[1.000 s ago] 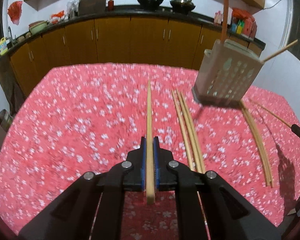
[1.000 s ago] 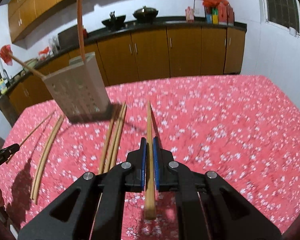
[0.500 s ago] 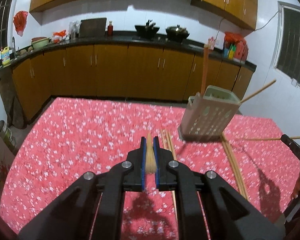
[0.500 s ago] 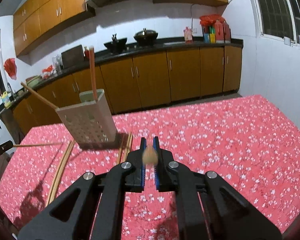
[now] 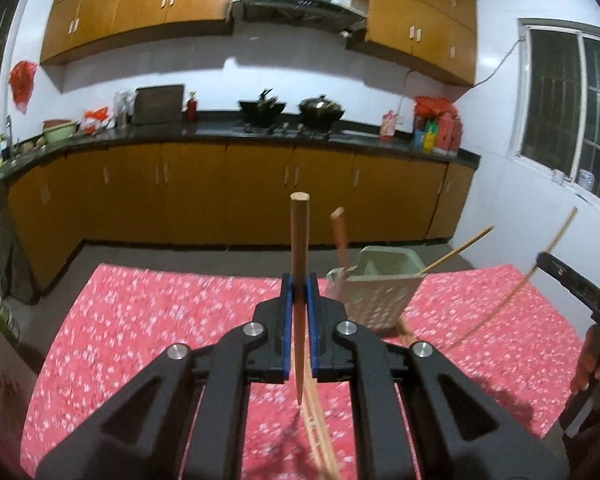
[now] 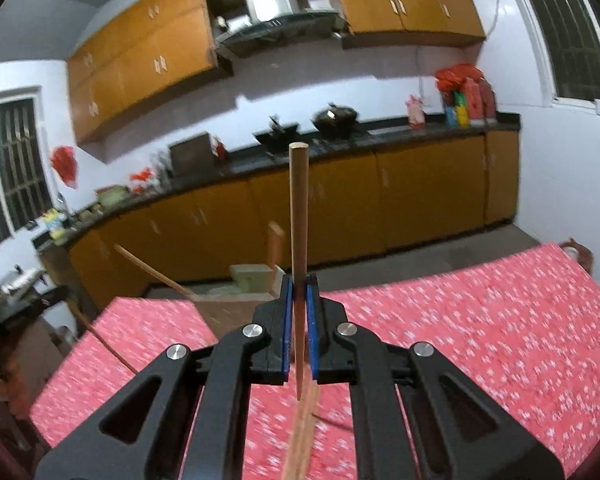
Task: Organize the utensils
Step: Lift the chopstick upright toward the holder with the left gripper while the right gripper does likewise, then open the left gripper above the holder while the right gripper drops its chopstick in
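My left gripper [image 5: 299,280] is shut on a wooden chopstick [image 5: 299,240] that stands upright, thick end up. My right gripper [image 6: 299,282] is shut on another wooden chopstick [image 6: 299,208], also upright. A pale green perforated utensil holder [image 5: 374,296] stands on the red floral table to the right of the left gripper, with a reddish stick [image 5: 340,232] and a thin chopstick [image 5: 456,254] in it. In the right wrist view the holder [image 6: 236,304] is just left of and behind the fingers. Loose chopsticks [image 5: 320,432] lie on the cloth below.
The table has a red floral cloth [image 5: 140,320]. The right gripper and its chopstick [image 5: 516,292] show at the left wrist view's right edge. Kitchen cabinets and a counter with woks [image 5: 292,108] line the far wall.
Both grippers have lifted and tilted up, turning their chopsticks from lying flat along the table to standing upright. The view has swung from the tabletop up to the kitchen wall.
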Demonstrator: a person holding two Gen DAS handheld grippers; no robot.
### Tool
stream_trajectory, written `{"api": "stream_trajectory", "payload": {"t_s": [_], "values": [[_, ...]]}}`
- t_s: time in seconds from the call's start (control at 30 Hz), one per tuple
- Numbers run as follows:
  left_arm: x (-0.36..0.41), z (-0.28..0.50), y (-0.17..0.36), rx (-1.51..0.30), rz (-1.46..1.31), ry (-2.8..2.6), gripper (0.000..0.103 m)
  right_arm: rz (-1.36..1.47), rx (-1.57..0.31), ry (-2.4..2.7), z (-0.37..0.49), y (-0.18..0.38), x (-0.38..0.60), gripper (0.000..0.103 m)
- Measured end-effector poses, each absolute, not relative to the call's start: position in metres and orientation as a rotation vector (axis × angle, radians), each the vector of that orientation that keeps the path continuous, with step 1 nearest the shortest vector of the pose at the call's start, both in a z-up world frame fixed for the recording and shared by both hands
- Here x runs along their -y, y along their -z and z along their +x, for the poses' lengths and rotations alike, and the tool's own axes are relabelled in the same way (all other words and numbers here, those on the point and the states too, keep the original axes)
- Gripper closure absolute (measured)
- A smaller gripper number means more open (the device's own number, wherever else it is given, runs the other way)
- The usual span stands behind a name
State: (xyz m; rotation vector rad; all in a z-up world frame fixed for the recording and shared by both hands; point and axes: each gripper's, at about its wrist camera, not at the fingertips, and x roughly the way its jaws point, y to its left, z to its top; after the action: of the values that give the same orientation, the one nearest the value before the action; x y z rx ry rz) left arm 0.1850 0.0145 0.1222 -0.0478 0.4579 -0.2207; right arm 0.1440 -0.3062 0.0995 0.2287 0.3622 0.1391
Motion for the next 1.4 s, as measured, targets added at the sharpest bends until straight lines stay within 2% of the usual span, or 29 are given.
{"api": "stream_trajectory", "payload": {"t_s": [0.27, 0.47, 0.8, 1.0, 1.03, 1.1, 1.13, 1.3, 1.4], "values": [[0.017, 0.193, -0.174, -0.323, -0.067, 0.254, 0.095, 0.215, -0.17, -0.181, 0.154, -0.151, 0.28, 0.096], [0.033, 0.221, -0.198, -0.218, -0.137, 0.211, 0.095, 0.194, -0.108, -0.118, 0.182, -0.153, 0.269, 0.096], [0.051, 0.261, -0.17, -0.241, -0.178, 0.203, 0.095, 0.208, -0.221, -0.138, 0.219, -0.123, 0.258, 0.096], [0.059, 0.273, -0.146, -0.322, -0.157, 0.217, 0.095, 0.187, -0.293, -0.169, 0.224, -0.109, 0.25, 0.095], [0.058, 0.273, -0.143, -0.328, -0.156, 0.218, 0.094, 0.183, -0.3, -0.172, 0.223, -0.108, 0.25, 0.093], [0.058, 0.272, -0.142, -0.332, -0.151, 0.215, 0.091, 0.182, -0.305, -0.172, 0.222, -0.107, 0.25, 0.081], [0.055, 0.271, -0.141, -0.331, -0.151, 0.213, 0.088, 0.188, -0.303, -0.169, 0.22, -0.107, 0.251, 0.07], [0.046, 0.262, -0.147, -0.318, -0.159, 0.204, 0.085, 0.205, -0.281, -0.162, 0.212, -0.116, 0.26, 0.068], [0.036, 0.25, -0.152, -0.303, -0.17, 0.198, 0.079, 0.211, -0.256, -0.153, 0.199, -0.125, 0.268, 0.068]]}}
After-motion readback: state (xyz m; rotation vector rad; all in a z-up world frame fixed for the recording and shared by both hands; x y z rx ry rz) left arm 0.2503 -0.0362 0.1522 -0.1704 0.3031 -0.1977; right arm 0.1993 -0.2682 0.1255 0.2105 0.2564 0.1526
